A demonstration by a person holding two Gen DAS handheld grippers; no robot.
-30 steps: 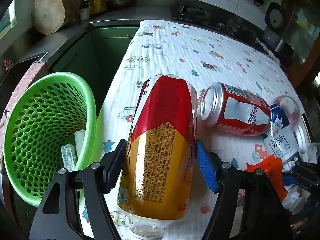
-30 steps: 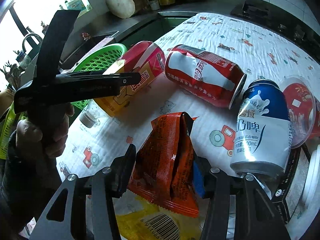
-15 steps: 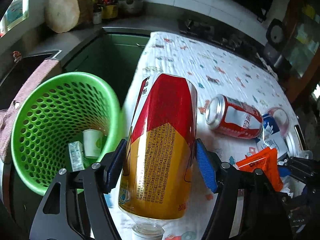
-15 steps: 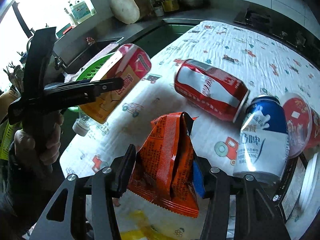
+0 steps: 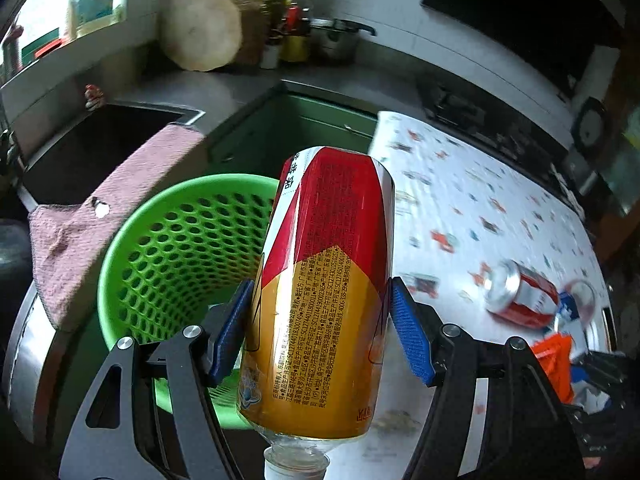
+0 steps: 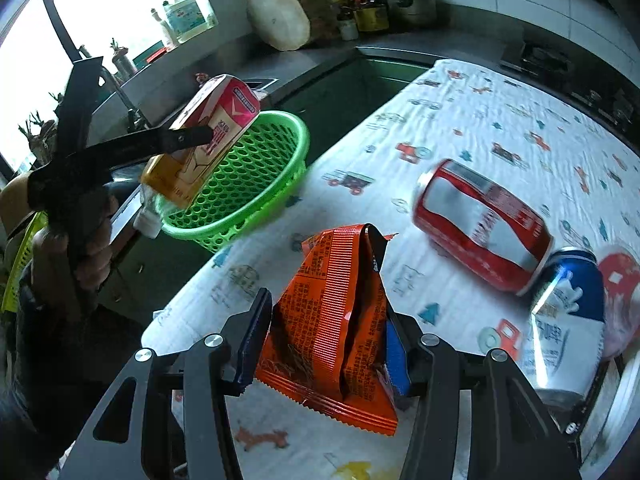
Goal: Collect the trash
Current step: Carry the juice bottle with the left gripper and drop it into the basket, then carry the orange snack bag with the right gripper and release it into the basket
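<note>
Bottle [image 5: 320, 300] in red and gold sits pinched in the left gripper [image 5: 320, 332] above the green basket [image 5: 168, 248]; the right gripper [image 6: 324, 344] clamps an orange wrapper [image 6: 336, 320] over the table's [image 6: 500, 128] edge.

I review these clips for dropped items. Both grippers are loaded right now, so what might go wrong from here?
1. The bottle, clamped by the left gripper, hangs over the green basket's near rim; released now, it might tip out.
2. The right gripper pinches only the orange wrapper's lower part, so the wrapper may slip.
</note>
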